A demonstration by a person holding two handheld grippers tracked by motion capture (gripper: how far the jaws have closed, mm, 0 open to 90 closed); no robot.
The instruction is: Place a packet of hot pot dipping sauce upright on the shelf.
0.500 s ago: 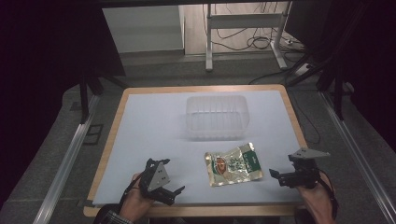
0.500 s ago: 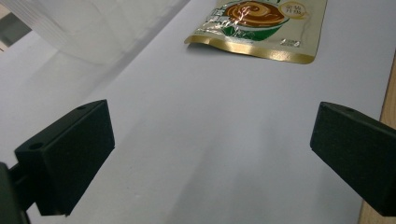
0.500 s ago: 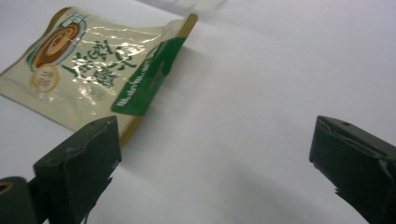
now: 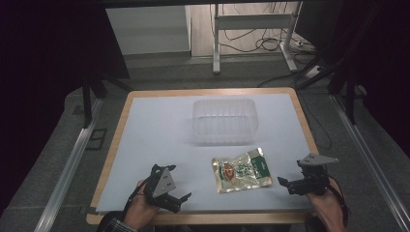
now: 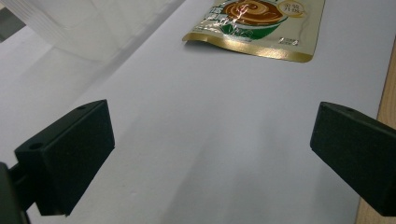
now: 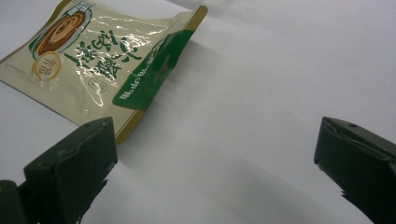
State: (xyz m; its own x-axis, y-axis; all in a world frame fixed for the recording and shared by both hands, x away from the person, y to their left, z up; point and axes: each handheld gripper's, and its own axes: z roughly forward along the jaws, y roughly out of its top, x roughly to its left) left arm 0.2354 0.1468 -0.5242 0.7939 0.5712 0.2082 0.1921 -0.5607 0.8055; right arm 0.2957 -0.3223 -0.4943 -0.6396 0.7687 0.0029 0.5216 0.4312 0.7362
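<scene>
Both claws wide, empty — right claw [image 4: 285, 183] nearest foil pouch [image 4: 241, 170]. Approach low along the surface [image 4: 159, 130], pinch pouch's near edge — left claw [image 4: 180, 199] idle.

Glossy foil pouch [image 4: 241, 170], clear plastic tub [image 4: 224, 121]

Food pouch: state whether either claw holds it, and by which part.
Nothing is held. The left claw and right claw both stand open above the table, each apart from the food pouch, which lies flat between them.
</scene>
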